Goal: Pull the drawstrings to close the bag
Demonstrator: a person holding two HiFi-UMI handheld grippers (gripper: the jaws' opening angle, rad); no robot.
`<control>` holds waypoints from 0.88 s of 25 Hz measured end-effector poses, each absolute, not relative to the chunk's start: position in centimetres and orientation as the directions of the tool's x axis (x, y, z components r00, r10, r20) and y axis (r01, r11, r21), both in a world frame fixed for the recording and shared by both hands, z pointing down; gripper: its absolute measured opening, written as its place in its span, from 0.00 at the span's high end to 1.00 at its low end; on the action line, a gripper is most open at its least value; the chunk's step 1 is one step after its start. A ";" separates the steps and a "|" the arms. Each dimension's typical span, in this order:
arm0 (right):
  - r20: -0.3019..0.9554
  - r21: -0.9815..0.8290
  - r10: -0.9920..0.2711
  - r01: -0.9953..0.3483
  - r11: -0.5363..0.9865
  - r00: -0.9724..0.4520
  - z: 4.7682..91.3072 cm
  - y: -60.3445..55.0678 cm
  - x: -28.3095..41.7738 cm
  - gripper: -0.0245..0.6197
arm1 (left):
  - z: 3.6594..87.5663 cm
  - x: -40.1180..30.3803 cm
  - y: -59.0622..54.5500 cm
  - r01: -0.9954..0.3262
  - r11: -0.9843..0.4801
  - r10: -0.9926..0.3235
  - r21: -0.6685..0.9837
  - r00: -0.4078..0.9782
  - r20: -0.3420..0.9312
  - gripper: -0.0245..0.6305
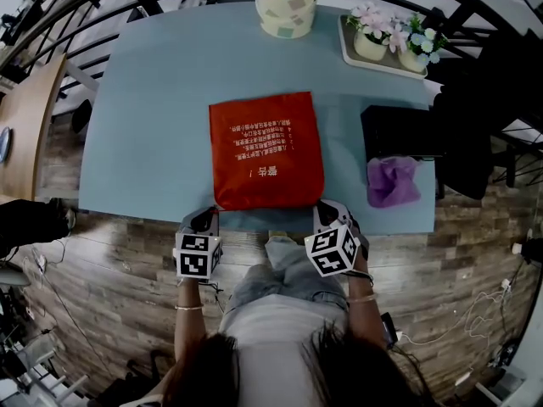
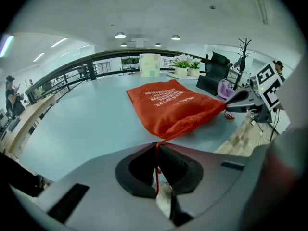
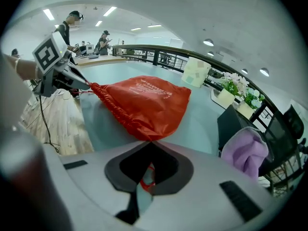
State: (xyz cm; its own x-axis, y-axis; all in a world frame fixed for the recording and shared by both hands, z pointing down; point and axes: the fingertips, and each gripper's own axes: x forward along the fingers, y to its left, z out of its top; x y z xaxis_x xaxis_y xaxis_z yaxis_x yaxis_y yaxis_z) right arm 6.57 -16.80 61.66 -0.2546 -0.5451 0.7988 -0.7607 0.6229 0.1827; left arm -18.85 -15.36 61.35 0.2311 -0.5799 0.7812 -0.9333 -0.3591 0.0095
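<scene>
A red drawstring bag (image 1: 266, 151) with white print lies flat on the blue-grey table (image 1: 153, 100), its gathered mouth at the near edge. My left gripper (image 1: 206, 220) is at the bag's near left corner. In the left gripper view (image 2: 158, 143) its jaws are shut on a red drawstring (image 2: 156, 170) that runs from the bag (image 2: 173, 105). My right gripper (image 1: 327, 210) is at the near right corner. In the right gripper view (image 3: 150, 142) it is shut on the other red drawstring (image 3: 146, 178), tight against the bag (image 3: 144, 102).
A patterned pot (image 1: 287, 5) stands at the table's far edge. A white tray (image 1: 352, 58) with two flower pots is at the far right. A black box (image 1: 399, 130) and a purple cloth (image 1: 392, 181) lie right of the bag. A dark railing (image 1: 76, 24) curves behind the table.
</scene>
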 end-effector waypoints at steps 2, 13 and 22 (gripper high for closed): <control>0.799 0.180 -0.548 -0.770 0.612 -0.249 61.6 -16.8 6.8 0.92 | 61.2 -19.2 -15.3 -0.937 -0.348 -0.580 0.021 0.233 0.781 0.94; 0.798 0.181 -0.549 -0.772 0.610 -0.247 61.1 -16.4 6.0 0.92 | 60.6 -18.9 -14.8 -0.905 -0.426 -0.568 0.015 0.280 0.774 0.94; 0.797 0.187 -0.551 -0.765 0.616 -0.248 60.9 -16.4 5.5 0.92 | 61.5 -18.2 -13.7 -0.871 -0.490 -0.522 0.004 0.298 0.799 0.93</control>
